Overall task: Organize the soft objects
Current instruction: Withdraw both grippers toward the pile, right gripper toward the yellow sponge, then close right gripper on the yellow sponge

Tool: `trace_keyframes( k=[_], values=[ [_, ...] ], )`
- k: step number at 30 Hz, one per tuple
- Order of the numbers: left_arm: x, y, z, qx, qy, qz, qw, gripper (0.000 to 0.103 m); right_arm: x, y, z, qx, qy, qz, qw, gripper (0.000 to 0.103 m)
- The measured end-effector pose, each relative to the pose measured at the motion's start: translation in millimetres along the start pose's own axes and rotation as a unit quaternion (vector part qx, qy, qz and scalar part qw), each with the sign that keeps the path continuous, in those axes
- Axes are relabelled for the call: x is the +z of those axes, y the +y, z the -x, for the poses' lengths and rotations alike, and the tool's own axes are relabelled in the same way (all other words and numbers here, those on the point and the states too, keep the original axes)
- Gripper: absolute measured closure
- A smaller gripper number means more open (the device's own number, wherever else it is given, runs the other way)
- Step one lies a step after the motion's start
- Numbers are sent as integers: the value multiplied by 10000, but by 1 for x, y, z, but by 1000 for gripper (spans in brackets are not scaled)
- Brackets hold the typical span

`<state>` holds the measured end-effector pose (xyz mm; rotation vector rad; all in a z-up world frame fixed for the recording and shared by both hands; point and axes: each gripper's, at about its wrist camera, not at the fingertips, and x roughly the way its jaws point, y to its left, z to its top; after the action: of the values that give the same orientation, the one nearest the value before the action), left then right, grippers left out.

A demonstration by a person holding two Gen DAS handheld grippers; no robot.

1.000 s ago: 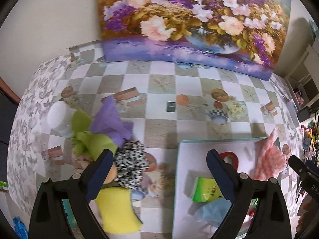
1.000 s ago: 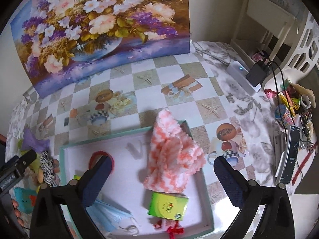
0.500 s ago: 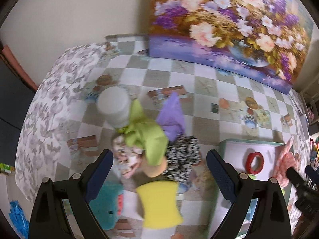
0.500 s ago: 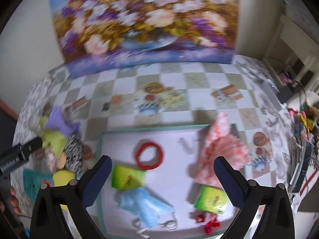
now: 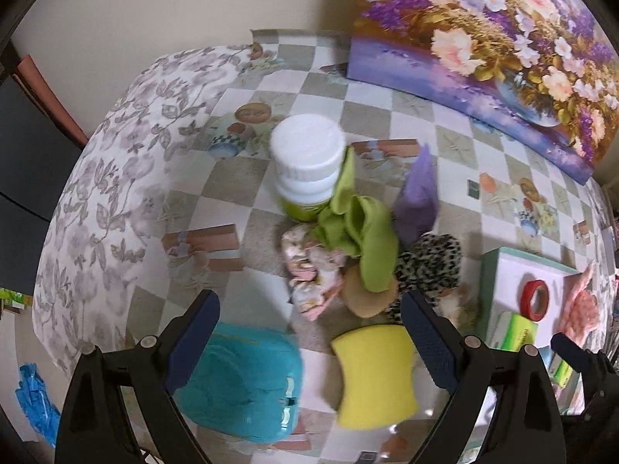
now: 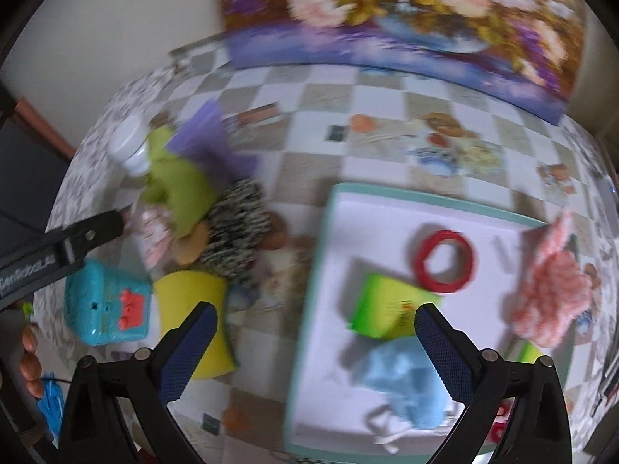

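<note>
A pile of soft things lies on the checkered tablecloth: a green cloth (image 5: 363, 232), a purple cloth (image 5: 419, 197), a leopard-print cloth (image 5: 433, 266), a pink floral cloth (image 5: 313, 274), a yellow sponge (image 5: 375, 375) and a teal pouch (image 5: 243, 382). My left gripper (image 5: 309, 340) hangs open above the sponge and the pouch. The right gripper (image 6: 315, 352) is open over the left edge of the white tray (image 6: 321, 270), which holds a pink knitted cloth (image 6: 553, 290), a light blue mask (image 6: 406, 382), a green packet (image 6: 387, 305) and a red tape ring (image 6: 445, 261).
A white-capped jar (image 5: 307, 166) stands beside the green cloth. A flower painting (image 5: 503, 50) leans on the wall at the back. The table's left edge (image 5: 58, 270) drops off close to the pile. A person's fingers (image 6: 31, 363) hold the left gripper.
Both grippers have swung to the left. The left one now looks at the pile instead of the tray, and the right one has shifted from the pink cloth to the tray's left edge.
</note>
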<state>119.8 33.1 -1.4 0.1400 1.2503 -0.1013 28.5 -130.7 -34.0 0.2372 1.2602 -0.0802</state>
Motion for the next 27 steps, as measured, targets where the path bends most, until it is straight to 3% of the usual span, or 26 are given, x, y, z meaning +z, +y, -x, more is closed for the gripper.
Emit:
trace_keyframes(
  k=[7,17,27],
  values=[
    [-1,21,-25,45,327,232,9992,8,-5,33,-25,155,311,304,9989,0],
    [-1,37,-39,-17,446,408,9982,8,-10,65,-50,379,645,471,9961,0],
    [-1,44,-44,-9,473,469,9978,8,-18,92,-81,52,901,792,9928,0]
  ],
)
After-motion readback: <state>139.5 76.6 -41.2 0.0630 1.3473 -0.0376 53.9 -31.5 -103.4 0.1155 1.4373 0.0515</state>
